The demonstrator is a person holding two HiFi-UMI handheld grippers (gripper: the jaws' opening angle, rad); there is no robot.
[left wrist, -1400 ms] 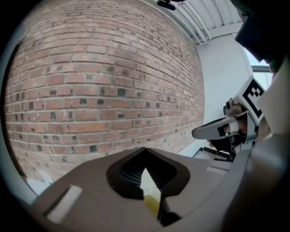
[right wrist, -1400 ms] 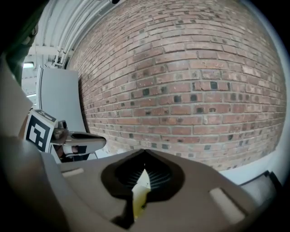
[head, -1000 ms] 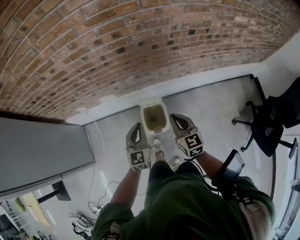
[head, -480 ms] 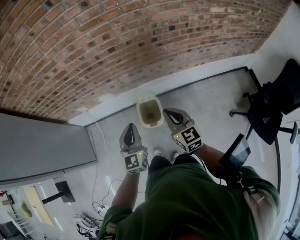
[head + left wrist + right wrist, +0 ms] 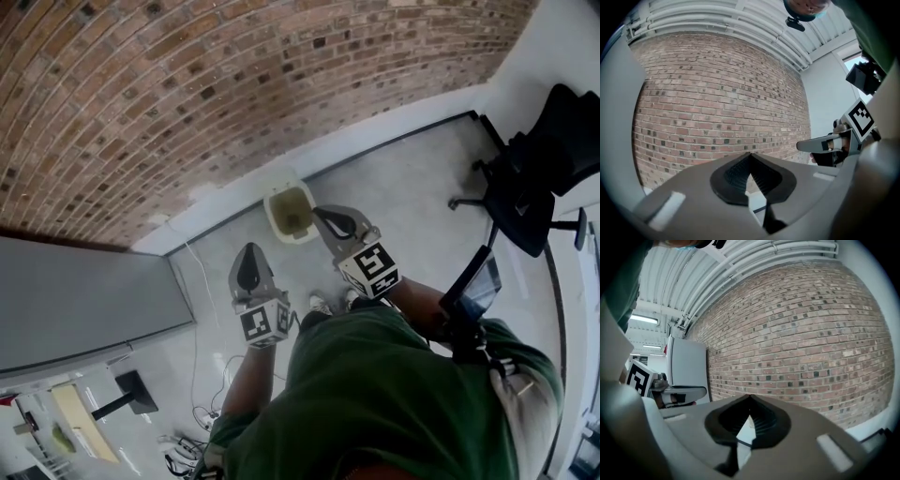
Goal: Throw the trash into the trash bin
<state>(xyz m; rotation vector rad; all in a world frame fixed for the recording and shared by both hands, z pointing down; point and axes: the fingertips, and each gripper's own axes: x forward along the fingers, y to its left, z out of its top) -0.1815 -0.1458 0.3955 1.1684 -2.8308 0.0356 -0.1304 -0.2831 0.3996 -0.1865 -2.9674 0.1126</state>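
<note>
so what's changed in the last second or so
The left gripper and the right gripper have both lifted up and away from the trash bin, which now sits farther below them. Nothing was taken or let go: both stayed shut and empty. The trash bin is unmoved by the brick wall.

wall [image 5: 187,103]: we see rough, matt brick
floor [image 5: 412,187]: looks smooth to us, faintly glossy
trash bin [image 5: 273,208]: we read matt plastic
shirt [image 5: 375,394]: soft matt cloth
</note>
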